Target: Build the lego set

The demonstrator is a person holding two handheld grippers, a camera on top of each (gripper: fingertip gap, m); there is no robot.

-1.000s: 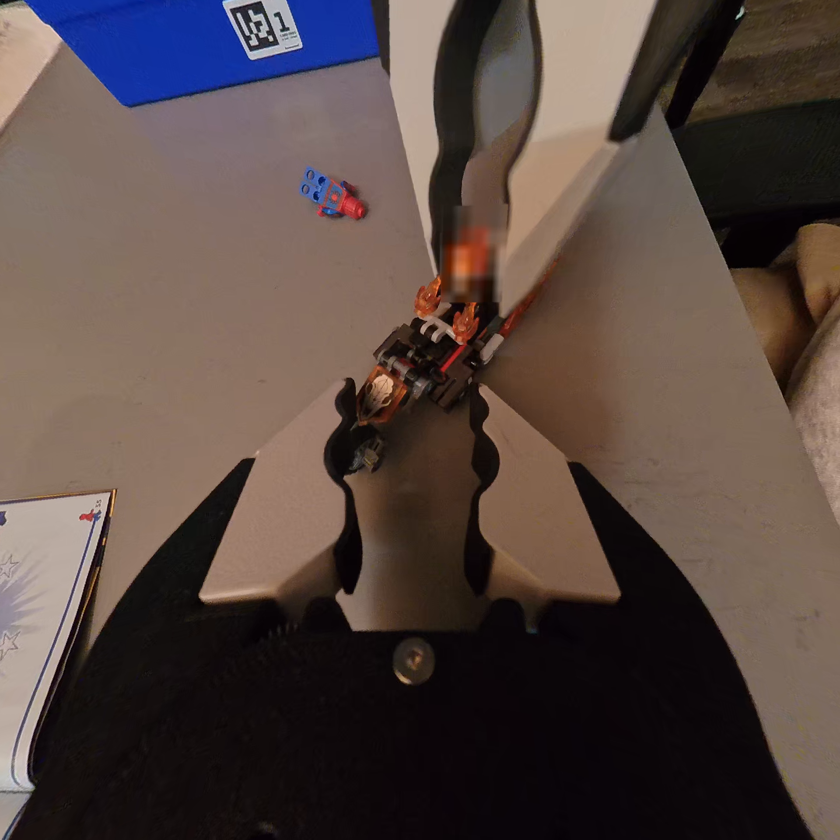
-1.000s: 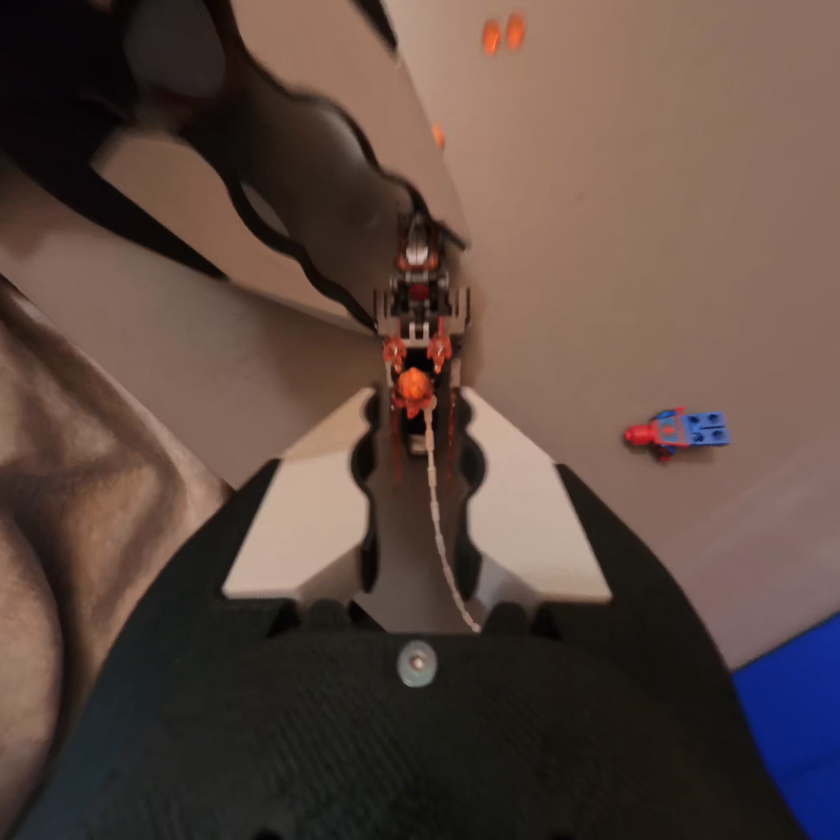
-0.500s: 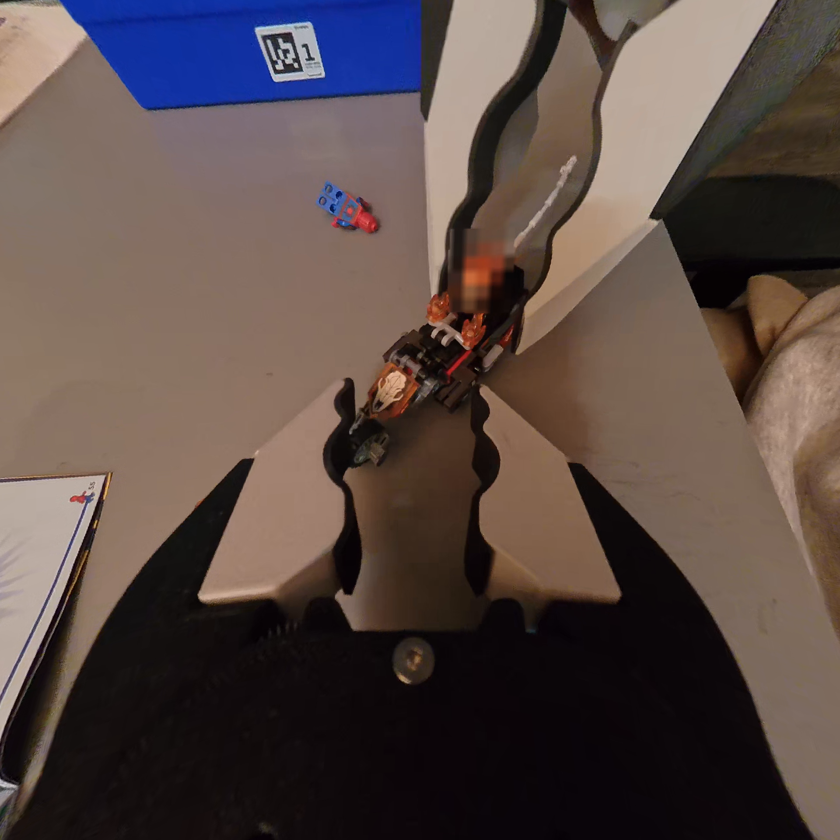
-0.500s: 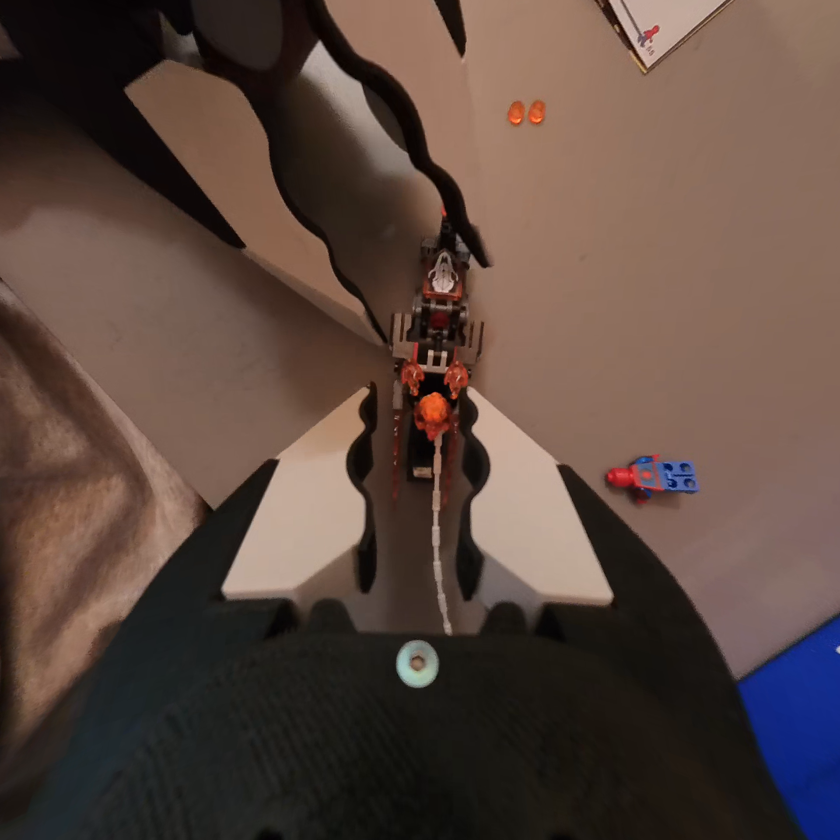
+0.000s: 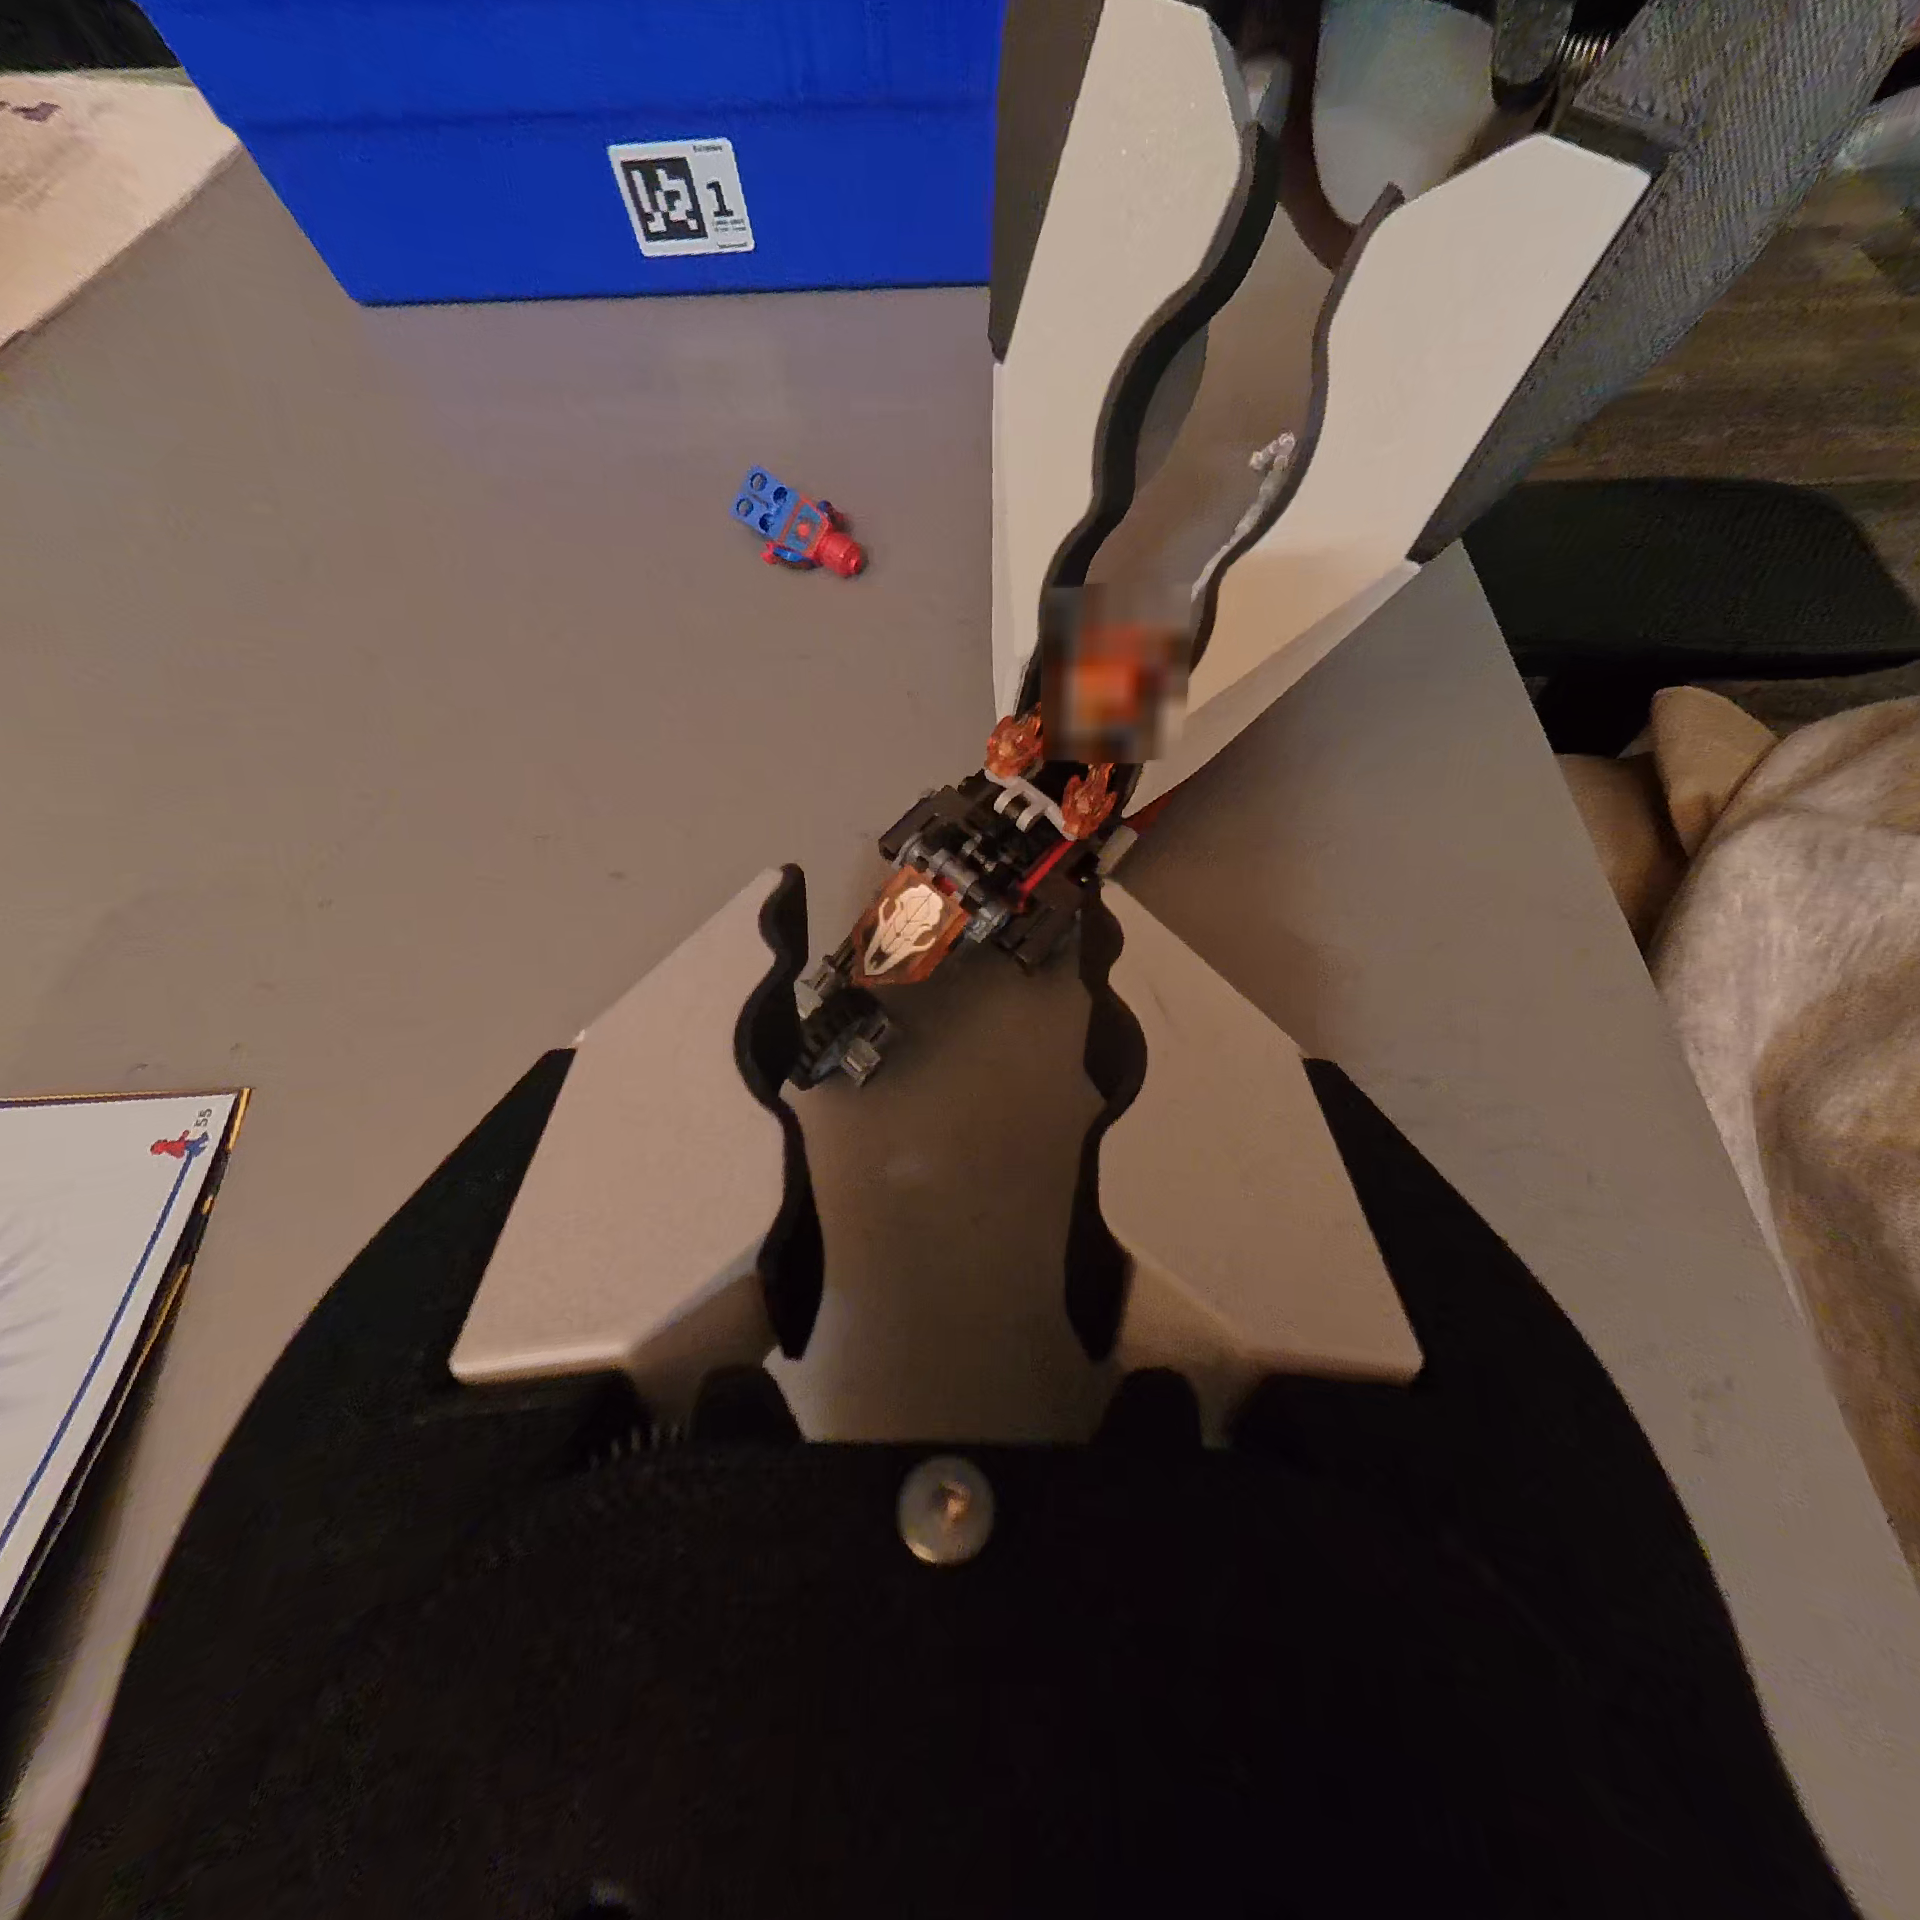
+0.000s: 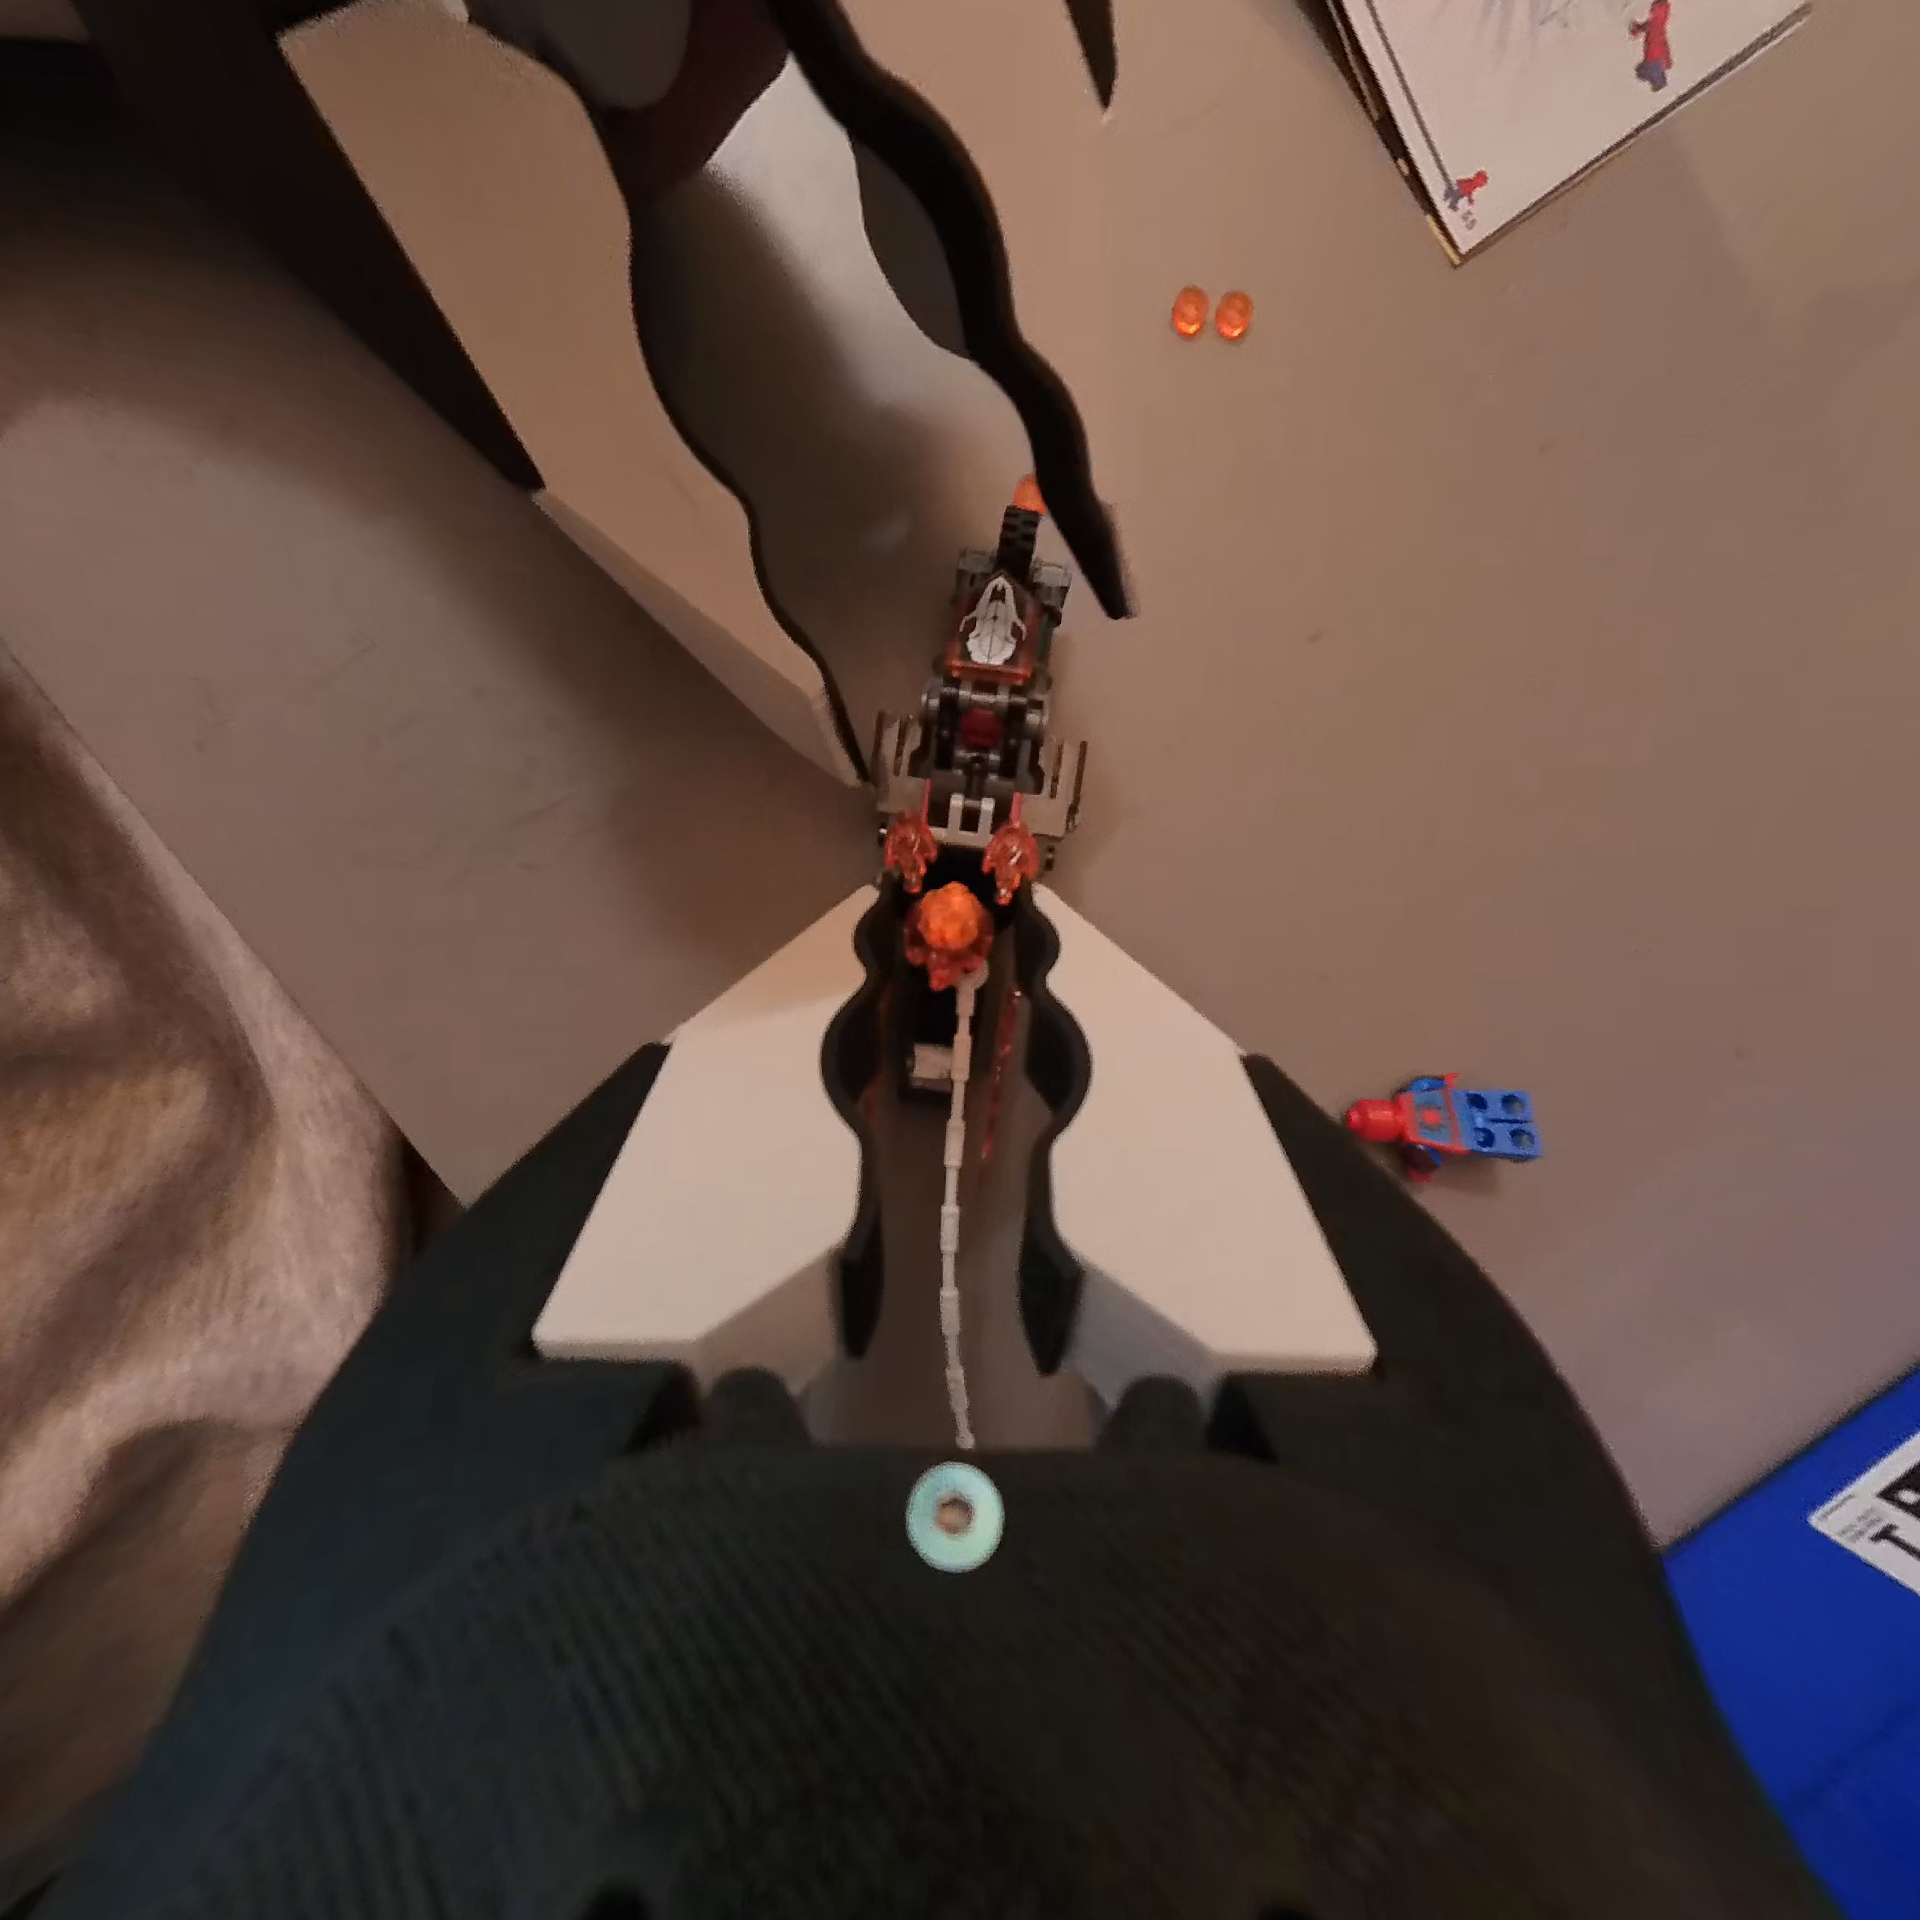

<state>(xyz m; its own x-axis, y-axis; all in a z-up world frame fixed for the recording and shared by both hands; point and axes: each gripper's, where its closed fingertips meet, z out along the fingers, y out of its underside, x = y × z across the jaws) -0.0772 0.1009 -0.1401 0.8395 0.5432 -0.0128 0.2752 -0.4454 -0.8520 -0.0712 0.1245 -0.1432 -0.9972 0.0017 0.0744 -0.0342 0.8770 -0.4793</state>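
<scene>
A black and orange lego motorcycle [image 5: 966, 883] with a white skull plate is held above the grey table [image 5: 416, 727]. My right gripper [image 6: 961, 899] is shut on its rear end, around the orange flame-headed rider [image 6: 945, 935]; a white chain [image 6: 956, 1247] trails back between its fingers. My left gripper [image 5: 940, 894] is open around the bike's front. The front wheel [image 5: 842, 1034] rests against the left finger and the body is near the right fingertip. The right gripper also shows in the left wrist view [image 5: 1117, 717], coming in from above.
A red and blue minifigure [image 5: 800, 535] lies on the table, also in the right wrist view [image 6: 1444, 1127]. Two orange round studs [image 6: 1210, 312] lie near an instruction booklet [image 6: 1558, 104]. A blue box [image 5: 520, 156] stands at the back. Beige fabric [image 5: 1787, 935] lies past the table's right edge. My left and right fingertips are right by each other.
The right gripper has turned with the motorcycle, so the chain and its finger gap now show in the left view. The bike's front wheel sits slightly deeper between the left fingers.
</scene>
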